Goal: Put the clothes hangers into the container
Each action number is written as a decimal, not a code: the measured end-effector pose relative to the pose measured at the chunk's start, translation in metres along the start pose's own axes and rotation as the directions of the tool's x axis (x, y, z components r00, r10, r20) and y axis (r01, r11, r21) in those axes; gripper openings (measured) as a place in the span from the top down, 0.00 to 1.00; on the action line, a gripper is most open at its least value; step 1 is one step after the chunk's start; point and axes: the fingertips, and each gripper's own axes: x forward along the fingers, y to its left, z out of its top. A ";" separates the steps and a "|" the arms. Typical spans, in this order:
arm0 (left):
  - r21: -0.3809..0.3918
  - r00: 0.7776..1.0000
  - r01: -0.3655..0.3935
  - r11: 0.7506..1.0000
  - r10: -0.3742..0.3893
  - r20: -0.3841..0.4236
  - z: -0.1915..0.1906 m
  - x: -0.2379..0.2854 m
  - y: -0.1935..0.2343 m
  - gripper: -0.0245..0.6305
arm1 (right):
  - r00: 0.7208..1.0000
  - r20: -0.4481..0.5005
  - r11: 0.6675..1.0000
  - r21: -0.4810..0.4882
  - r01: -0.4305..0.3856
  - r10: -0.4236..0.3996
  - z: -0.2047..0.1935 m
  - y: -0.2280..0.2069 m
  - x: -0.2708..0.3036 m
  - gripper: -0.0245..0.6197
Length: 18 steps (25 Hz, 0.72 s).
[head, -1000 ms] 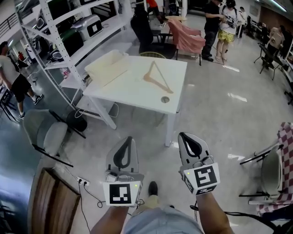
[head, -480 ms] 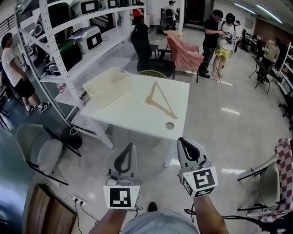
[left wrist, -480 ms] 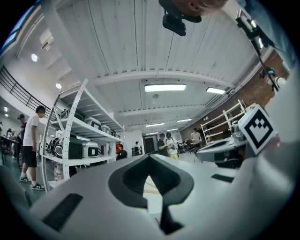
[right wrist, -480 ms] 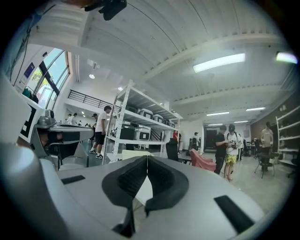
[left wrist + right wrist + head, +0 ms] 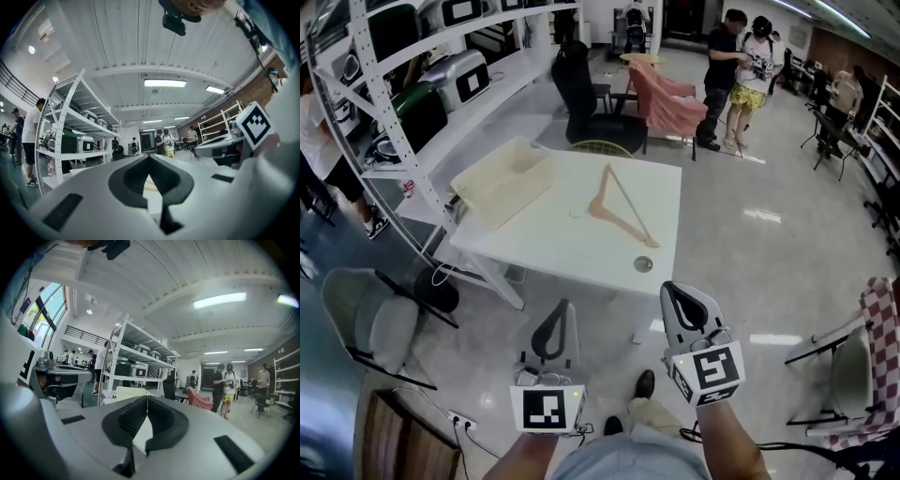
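Walk-up to the bench, nothing picked up yet.

The left tongs (image 5: 564, 306) and right tongs (image 5: 669, 287) are both closed tip to tip with nothing between them, held level side by side short of the bench (image 5: 572, 248). One wooden hanger (image 5: 617, 204) lies flat on the bench top, ahead of the tongs and well apart from them, roughly between their two lines. The pale container (image 5: 502, 180) sits on the bench's far left corner, near the hanger but not touching it. The step in hand appears to be the approach; next, one pair of tongs likely needs to open and close on the hanger.
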 end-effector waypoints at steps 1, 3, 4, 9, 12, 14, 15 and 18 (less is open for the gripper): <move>0.002 1.000 0.003 1.000 -0.003 -0.003 -0.003 0.005 0.001 0.94 | 1.000 -0.003 1.000 0.001 0.001 -0.001 -0.003 -0.003 0.005 0.95; 0.024 1.000 -0.002 1.000 0.002 -0.002 -0.007 0.018 0.005 0.94 | 1.000 -0.006 1.000 0.000 -0.003 0.003 -0.008 -0.009 0.017 0.95; 0.030 1.000 -0.005 1.000 0.005 -0.002 -0.008 0.025 0.007 0.95 | 1.000 -0.007 1.000 0.000 -0.005 0.005 -0.009 -0.012 0.023 0.94; 0.037 1.000 -0.010 0.999 0.010 -0.015 -0.015 0.062 0.016 0.95 | 1.000 -0.010 1.000 -0.001 -0.016 0.016 -0.012 -0.032 0.059 0.94; 0.035 0.999 -0.012 0.999 0.014 -0.043 -0.022 0.089 0.020 0.94 | 0.999 -0.014 1.000 0.010 -0.029 0.029 -0.017 -0.046 0.083 0.94; 0.017 0.997 -0.011 1.000 0.013 -0.075 -0.028 0.111 0.020 0.95 | 0.999 -0.028 0.999 0.021 -0.035 0.035 -0.025 -0.058 0.101 0.94; 0.011 0.996 -0.013 1.000 0.014 -0.087 -0.031 0.123 0.020 0.95 | 0.999 -0.037 0.999 0.026 -0.037 0.038 -0.029 -0.065 0.110 0.94; 0.022 0.994 -0.027 0.999 0.029 -0.105 -0.037 0.152 0.023 0.95 | 0.997 -0.060 0.998 0.041 -0.056 0.058 -0.041 -0.082 0.137 0.94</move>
